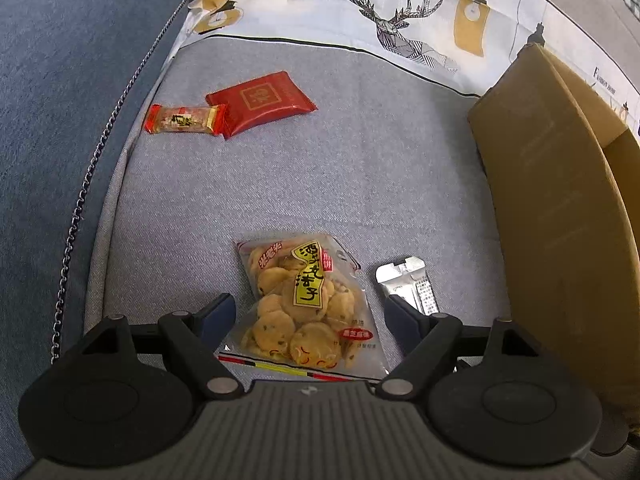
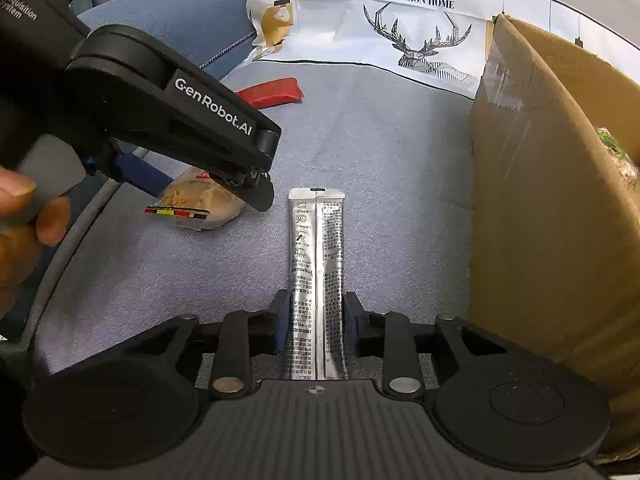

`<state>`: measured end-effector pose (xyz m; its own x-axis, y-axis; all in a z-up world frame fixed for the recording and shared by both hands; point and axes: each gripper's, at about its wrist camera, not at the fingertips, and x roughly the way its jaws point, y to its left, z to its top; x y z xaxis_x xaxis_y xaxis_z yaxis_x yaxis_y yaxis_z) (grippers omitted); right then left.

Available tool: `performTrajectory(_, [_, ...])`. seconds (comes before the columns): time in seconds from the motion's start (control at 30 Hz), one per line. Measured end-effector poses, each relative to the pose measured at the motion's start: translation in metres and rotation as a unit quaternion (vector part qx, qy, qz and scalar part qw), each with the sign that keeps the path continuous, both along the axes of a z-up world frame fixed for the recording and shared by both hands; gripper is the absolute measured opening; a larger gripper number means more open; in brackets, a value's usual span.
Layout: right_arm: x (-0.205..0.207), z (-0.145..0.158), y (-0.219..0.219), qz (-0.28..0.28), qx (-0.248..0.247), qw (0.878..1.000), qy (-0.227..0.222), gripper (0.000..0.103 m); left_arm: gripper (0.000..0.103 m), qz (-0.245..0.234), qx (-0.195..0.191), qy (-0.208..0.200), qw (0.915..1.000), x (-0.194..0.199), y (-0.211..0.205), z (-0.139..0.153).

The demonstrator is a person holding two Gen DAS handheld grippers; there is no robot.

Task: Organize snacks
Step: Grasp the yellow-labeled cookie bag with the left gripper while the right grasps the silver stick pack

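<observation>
A clear bag of round cookies [image 1: 296, 320] with a yellow label lies flat on the grey seat cushion [image 1: 320, 168]. My left gripper [image 1: 309, 302] stands open over it, with a finger on each side of the bag and neither pad pressing. The same bag [image 2: 208, 204] shows under the left gripper [image 2: 204, 188] in the right wrist view. My right gripper [image 2: 316, 312] is shut on a silver stick sachet [image 2: 316, 240], which points away from it along the cushion. The sachet [image 1: 404, 284] lies just right of the cookie bag.
A red packet [image 1: 260, 100] and a small orange-wrapped snack [image 1: 182, 119] lie at the far left of the cushion. An open cardboard box [image 2: 540, 220] stands on the right with something inside [image 2: 620, 160]. A deer-print pillow [image 1: 400, 20] lines the back. A hand [image 2: 24, 208] holds the left gripper.
</observation>
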<state>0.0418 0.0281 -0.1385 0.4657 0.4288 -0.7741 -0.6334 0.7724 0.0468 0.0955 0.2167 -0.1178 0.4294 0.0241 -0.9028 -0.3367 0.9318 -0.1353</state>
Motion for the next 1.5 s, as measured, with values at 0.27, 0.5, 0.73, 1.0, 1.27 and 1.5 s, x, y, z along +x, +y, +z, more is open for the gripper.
performTrajectory(0.27, [-0.0023, 0.0005, 0.0007, 0.002, -0.002, 1.0, -0.003, 0.031, 0.071, -0.012, 0.016, 0.0, 0.9998, 0.0034, -0.0049, 0.0004])
performTrajectory(0.5, [-0.003, 0.0027, 0.0, -0.004, 0.002, 1.0, -0.009, 0.027, 0.062, -0.007, 0.014, -0.008, 0.9998, 0.0016, -0.0028, 0.0033])
performTrajectory(0.73, [-0.0066, 0.0033, -0.0005, -0.01, 0.002, 1.0, -0.012, 0.027, 0.062, -0.003, 0.004, -0.007, 1.0, 0.0023, -0.0009, 0.0038])
performTrajectory(1.0, [-0.0046, 0.0034, 0.0024, -0.011, 0.0, 1.0, -0.008, 0.028, 0.063, -0.006, 0.007, -0.004, 1.0, 0.0024, -0.0011, 0.0016])
performTrajectory(1.27, [-0.0049, 0.0032, 0.0026, -0.01, 0.0, 1.0, -0.007, 0.028, 0.063, -0.006, 0.005, -0.003, 1.0, 0.0026, -0.0009, 0.0016])
performTrajectory(1.5, [-0.0044, 0.0033, 0.0033, -0.009, 0.0, 1.0, -0.007, 0.03, 0.064, -0.008, 0.009, -0.002, 0.9999, 0.0029, -0.0019, 0.0009])
